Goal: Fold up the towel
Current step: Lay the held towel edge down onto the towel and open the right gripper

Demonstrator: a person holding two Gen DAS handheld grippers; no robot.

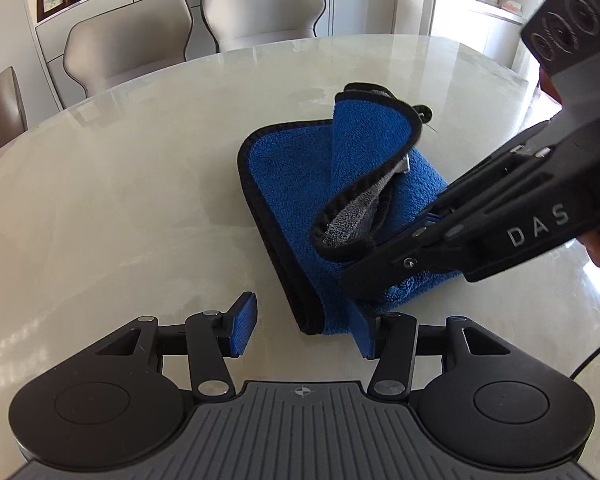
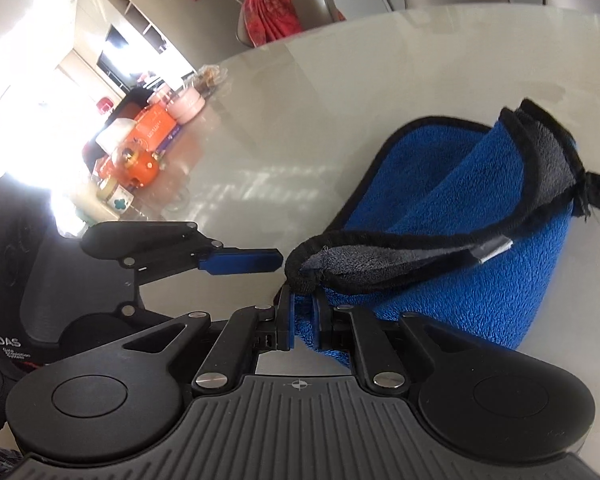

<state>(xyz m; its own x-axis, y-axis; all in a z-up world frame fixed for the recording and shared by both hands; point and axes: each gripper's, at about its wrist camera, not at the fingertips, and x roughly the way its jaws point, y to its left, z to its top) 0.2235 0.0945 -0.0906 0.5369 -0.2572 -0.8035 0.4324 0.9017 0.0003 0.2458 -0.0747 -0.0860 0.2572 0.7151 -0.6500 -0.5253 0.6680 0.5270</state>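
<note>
A blue towel (image 1: pixel 296 184) with black trim and a grey underside lies folded on the pale table (image 1: pixel 120 200). My right gripper (image 2: pixel 303 316) is shut on the towel's (image 2: pixel 440 208) near corner and holds that flap lifted and curled over the rest. In the left wrist view the right gripper (image 1: pixel 356 276) reaches in from the right over the towel. My left gripper (image 1: pixel 304 328) is open and empty, low over the table just in front of the towel's near folded end. It also shows in the right wrist view (image 2: pixel 276 258), open at the left of the towel.
Grey chairs (image 1: pixel 256 8) stand at the table's far side. In the right wrist view, orange boxes (image 2: pixel 156 124), a pink tub (image 2: pixel 188 104) and jars sit at the table's far left end. A chair with red cloth (image 2: pixel 276 12) stands behind.
</note>
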